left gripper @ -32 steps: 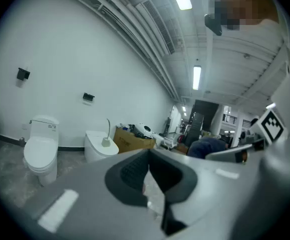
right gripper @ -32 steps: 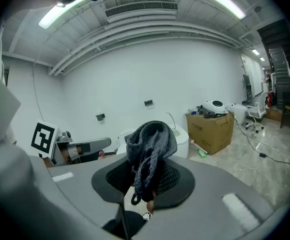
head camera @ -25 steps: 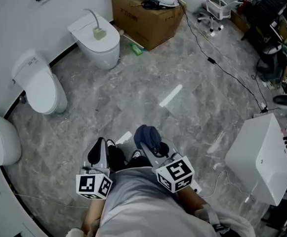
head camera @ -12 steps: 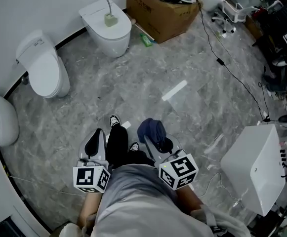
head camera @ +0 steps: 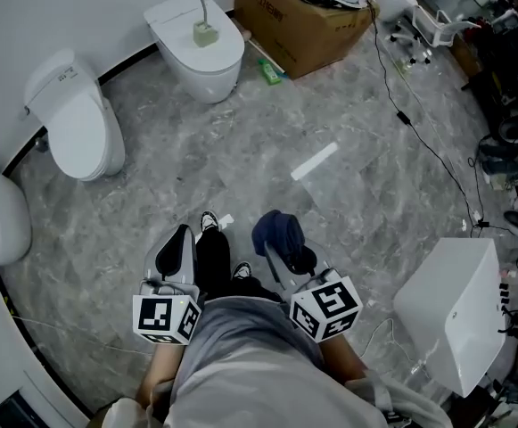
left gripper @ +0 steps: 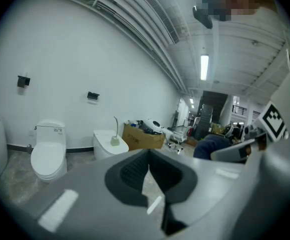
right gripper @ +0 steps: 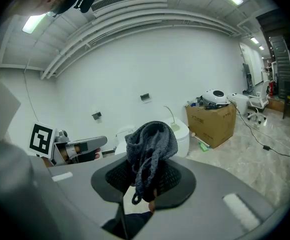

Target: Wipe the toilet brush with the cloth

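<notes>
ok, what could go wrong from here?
1. The cloth hangs bunched from the right gripper's jaws; it may slip while wiping.
2. The toilet brush stands upright on a toilet lid; a push from the shut, empty left gripper could topple it.

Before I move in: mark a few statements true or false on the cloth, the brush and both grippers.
1. The right gripper grips the cloth. True.
2. The left gripper holds the brush. False: its fingers are together and empty, and the brush stands on a toilet lid.
3. The cloth touches the brush. False: they are far apart.
4. A box sits beside that toilet. True.
</notes>
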